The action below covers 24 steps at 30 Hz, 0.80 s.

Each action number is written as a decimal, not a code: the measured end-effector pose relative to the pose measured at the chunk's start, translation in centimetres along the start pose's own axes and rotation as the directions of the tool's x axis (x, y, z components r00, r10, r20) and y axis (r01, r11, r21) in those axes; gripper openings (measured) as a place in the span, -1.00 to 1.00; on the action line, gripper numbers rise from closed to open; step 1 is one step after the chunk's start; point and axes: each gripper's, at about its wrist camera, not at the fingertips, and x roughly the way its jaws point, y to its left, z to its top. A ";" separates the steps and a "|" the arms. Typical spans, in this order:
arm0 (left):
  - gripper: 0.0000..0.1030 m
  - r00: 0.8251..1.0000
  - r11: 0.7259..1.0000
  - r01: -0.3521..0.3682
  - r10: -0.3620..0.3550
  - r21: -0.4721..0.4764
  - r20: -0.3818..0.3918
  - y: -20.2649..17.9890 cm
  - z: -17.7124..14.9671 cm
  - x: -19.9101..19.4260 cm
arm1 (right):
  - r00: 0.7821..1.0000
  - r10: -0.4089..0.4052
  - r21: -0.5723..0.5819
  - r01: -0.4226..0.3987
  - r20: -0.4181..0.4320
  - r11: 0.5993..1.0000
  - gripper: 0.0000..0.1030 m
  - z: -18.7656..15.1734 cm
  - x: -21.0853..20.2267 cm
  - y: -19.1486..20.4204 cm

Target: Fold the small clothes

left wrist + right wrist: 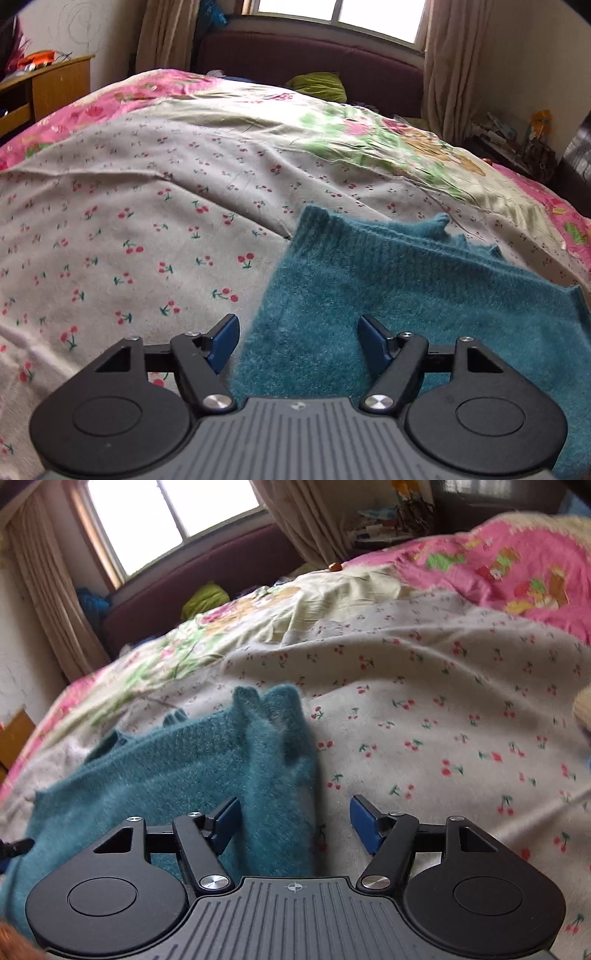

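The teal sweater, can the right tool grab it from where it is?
Probably yes. The right tool is open, and the teal sweater's folded edge lies right in front, partly between its blue fingers. Nothing sits between them on the cherry-print sheet.

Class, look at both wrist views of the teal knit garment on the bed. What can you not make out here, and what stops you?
- Teal knit garment: its near part is hidden by the left gripper body; the frame edge cuts its right side.
- Right wrist view: the garment's near edge lies behind the right gripper; its fabric is motion-blurred.
- How many layers it is folded into: unclear in either view.
- Clutter by the curtain: too small.
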 end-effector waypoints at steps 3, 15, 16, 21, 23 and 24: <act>0.58 1.000 1.000 0.002 -0.002 -0.015 0.014 -0.2 0.3 -0.7 | 1.000 0.027 0.050 -0.028 0.008 0.998 0.28 -0.2 -0.5 -0.8; 0.57 0.984 0.970 0.159 -0.171 0.187 0.049 -8.3 -1.8 -3.8 | 0.976 0.213 0.192 -0.201 -0.045 0.961 0.29 -1.0 -1.3 -4.7; 0.57 0.982 0.963 0.175 -0.185 0.203 0.031 -9.0 -2.3 -3.5 | 0.971 0.233 0.208 -0.218 -0.050 0.954 0.29 -1.1 -1.5 -5.2; 0.57 0.982 0.945 0.183 -0.191 0.271 0.002 -11.7 -4.1 -2.8 | 0.939 0.335 0.278 -0.301 -0.084 0.912 0.29 -1.5 -1.2 -7.0; 0.57 0.980 0.944 0.191 -0.198 0.270 -0.002 -12.1 -4.0 -2.8 | 0.921 0.379 0.316 -0.335 -0.089 0.888 0.29 -1.4 -0.3 -7.4; 0.57 0.979 0.944 0.198 -0.203 0.264 -0.006 -12.2 -3.9 -2.8 | 0.912 0.402 0.333 -0.354 -0.086 0.874 0.29 -1.3 0.1 -7.5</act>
